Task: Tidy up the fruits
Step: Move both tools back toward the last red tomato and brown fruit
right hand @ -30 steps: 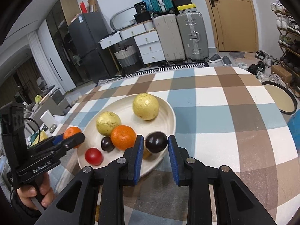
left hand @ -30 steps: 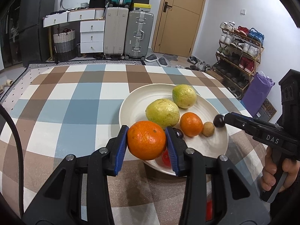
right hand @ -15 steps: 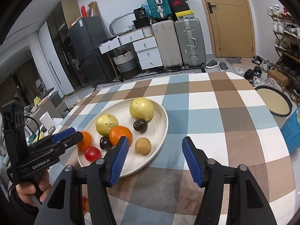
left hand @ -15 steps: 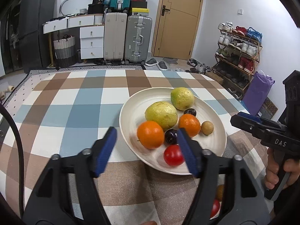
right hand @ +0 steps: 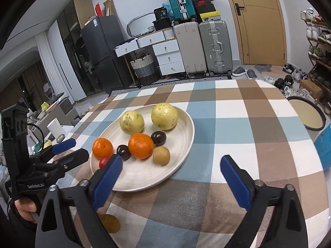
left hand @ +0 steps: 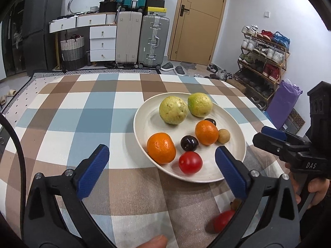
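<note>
Left wrist view shows both hand-held grippers, left (left hand: 159, 169) and right (right hand: 169, 177), just sprung apart and empty, fruit crowding the plate (left hand: 238, 161) on the bench, so the near-edge tomato (left hand: 190, 162) may roll off if nudged.

Both jaws opened (orange (left hand: 161, 148), plum (right hand: 158, 138) released).

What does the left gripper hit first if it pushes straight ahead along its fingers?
Probably the near rim of the plate, then the orange and tomato just behind it. The left gripper is open and empty, angled down at that edge. Depth is uncertain in the fisheye view.
</note>
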`<control>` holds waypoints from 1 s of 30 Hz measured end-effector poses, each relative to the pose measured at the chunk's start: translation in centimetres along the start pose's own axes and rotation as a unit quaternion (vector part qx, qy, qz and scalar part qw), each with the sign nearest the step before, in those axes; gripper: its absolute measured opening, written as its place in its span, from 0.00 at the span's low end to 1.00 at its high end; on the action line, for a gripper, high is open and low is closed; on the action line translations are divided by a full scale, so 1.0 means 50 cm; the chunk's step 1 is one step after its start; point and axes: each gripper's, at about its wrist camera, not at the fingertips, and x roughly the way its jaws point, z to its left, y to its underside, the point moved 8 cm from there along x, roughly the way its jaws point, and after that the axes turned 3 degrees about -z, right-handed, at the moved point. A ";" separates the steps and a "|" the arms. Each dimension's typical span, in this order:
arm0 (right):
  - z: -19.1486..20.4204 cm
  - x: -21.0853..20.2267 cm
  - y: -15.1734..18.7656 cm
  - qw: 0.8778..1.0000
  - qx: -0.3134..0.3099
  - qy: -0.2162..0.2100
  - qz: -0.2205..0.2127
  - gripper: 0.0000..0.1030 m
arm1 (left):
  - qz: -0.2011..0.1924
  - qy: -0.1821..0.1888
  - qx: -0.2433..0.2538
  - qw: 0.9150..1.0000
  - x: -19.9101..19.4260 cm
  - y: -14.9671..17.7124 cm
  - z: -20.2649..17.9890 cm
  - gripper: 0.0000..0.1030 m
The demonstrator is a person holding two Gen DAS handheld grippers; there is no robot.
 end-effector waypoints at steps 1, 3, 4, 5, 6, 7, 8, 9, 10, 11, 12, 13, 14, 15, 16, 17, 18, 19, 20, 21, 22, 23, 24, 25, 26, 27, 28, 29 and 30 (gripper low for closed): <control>0.002 0.002 0.001 1.000 0.001 -0.004 0.003 0.98 | 0.000 -0.001 0.000 1.000 -0.003 0.002 0.000 0.99; 0.007 0.002 0.003 1.000 0.002 -0.012 0.006 0.99 | 0.003 0.000 0.002 1.000 -0.010 0.007 -0.001 0.99; 0.009 -0.001 0.003 1.000 0.001 -0.013 0.006 1.00 | 0.004 0.000 0.001 1.000 -0.014 0.010 -0.002 0.99; 0.010 -0.001 0.004 1.000 -0.001 -0.011 0.008 1.00 | 0.004 0.001 0.000 1.000 -0.018 0.013 -0.003 0.99; 0.009 0.000 0.006 1.000 0.000 -0.008 0.010 1.00 | 0.005 0.002 -0.002 1.000 -0.021 0.016 -0.005 0.99; 0.009 0.000 0.008 1.000 0.002 -0.007 0.013 1.00 | 0.006 0.003 -0.002 1.000 -0.023 0.018 -0.006 0.99; 0.009 0.001 0.010 1.000 0.002 -0.007 0.017 1.00 | 0.007 0.003 -0.001 1.000 -0.027 0.020 -0.009 0.99; 0.009 0.002 0.012 1.000 0.003 -0.006 0.021 1.00 | 0.006 0.001 0.002 1.000 -0.031 0.021 -0.012 0.99; 0.009 0.002 0.013 1.000 0.002 -0.005 0.022 1.00 | 0.004 0.000 0.004 1.000 -0.035 0.021 -0.014 0.99; 0.010 -0.001 0.013 1.000 0.001 -0.004 0.023 1.00 | 0.004 -0.002 0.007 1.000 -0.041 0.022 -0.017 0.99; 0.011 -0.003 0.014 1.000 0.000 -0.002 0.023 1.00 | 0.004 -0.002 0.009 1.000 -0.046 0.024 -0.020 0.99; 0.012 -0.007 0.015 1.000 0.000 -0.001 0.024 1.00 | 0.005 -0.002 0.010 1.000 -0.051 0.025 -0.024 0.99; 0.013 -0.011 0.016 1.000 -0.001 -0.002 0.025 1.00 | 0.006 -0.003 0.011 1.000 -0.057 0.028 -0.027 0.99; 0.015 -0.014 0.018 1.000 -0.003 -0.003 0.027 1.00 | 0.005 -0.002 0.012 1.000 -0.065 0.030 -0.031 0.99; 0.017 -0.017 0.022 1.000 -0.005 -0.003 0.029 1.00 | 0.005 -0.001 0.012 1.000 -0.070 0.032 -0.034 0.99; 0.018 -0.020 0.026 1.000 -0.006 -0.001 0.031 1.00 | 0.006 0.000 0.011 1.000 -0.076 0.035 -0.036 0.99; 0.020 -0.022 0.030 0.999 -0.007 -0.001 0.033 1.00 | 0.007 0.000 0.012 1.000 -0.081 0.038 -0.038 0.99; 0.022 -0.025 0.036 0.999 -0.009 -0.003 0.036 1.00 | 0.009 0.000 0.012 1.000 -0.085 0.042 -0.040 0.99; 0.024 -0.029 0.043 0.999 -0.011 -0.004 0.040 1.00 | 0.010 -0.002 0.013 1.000 -0.090 0.047 -0.042 0.99; 0.027 -0.033 0.050 0.999 -0.014 -0.004 0.044 1.00 | 0.011 -0.004 0.014 1.000 -0.094 0.050 -0.043 0.99; 0.030 -0.037 0.056 0.999 -0.016 -0.005 0.047 1.00 | 0.013 -0.006 0.015 1.000 -0.098 0.055 -0.045 0.99; 0.033 -0.041 0.065 0.998 -0.019 -0.005 0.052 1.00 | 0.014 -0.005 0.014 1.000 -0.102 0.060 -0.045 0.99; 0.035 -0.044 0.071 0.998 -0.021 -0.006 0.055 1.00 | 0.015 -0.003 0.011 1.000 -0.105 0.065 -0.045 0.99; 0.038 -0.047 0.077 0.998 -0.023 -0.006 0.058 1.00 | 0.016 -0.003 0.009 1.000 -0.107 0.068 -0.046 0.99; 0.040 -0.051 0.084 0.998 -0.025 -0.006 0.061 1.00 | 0.017 -0.003 0.008 1.000 -0.110 0.073 -0.047 0.99; 0.041 -0.052 0.087 0.998 -0.026 -0.007 0.063 1.00 | 0.017 -0.003 0.007 1.000 -0.113 0.077 -0.048 0.99; 0.043 -0.054 0.092 0.997 -0.028 -0.009 0.065 1.00 | 0.016 -0.004 0.007 1.000 -0.114 0.079 -0.047 0.99; 0.044 -0.055 0.095 0.997 -0.029 -0.009 0.066 1.00 | 0.016 -0.004 0.008 1.000 -0.117 0.083 -0.048 0.99; 0.045 -0.057 0.099 0.997 -0.030 -0.007 0.067 1.00 | 0.016 -0.004 0.009 1.000 -0.120 0.087 -0.049 0.99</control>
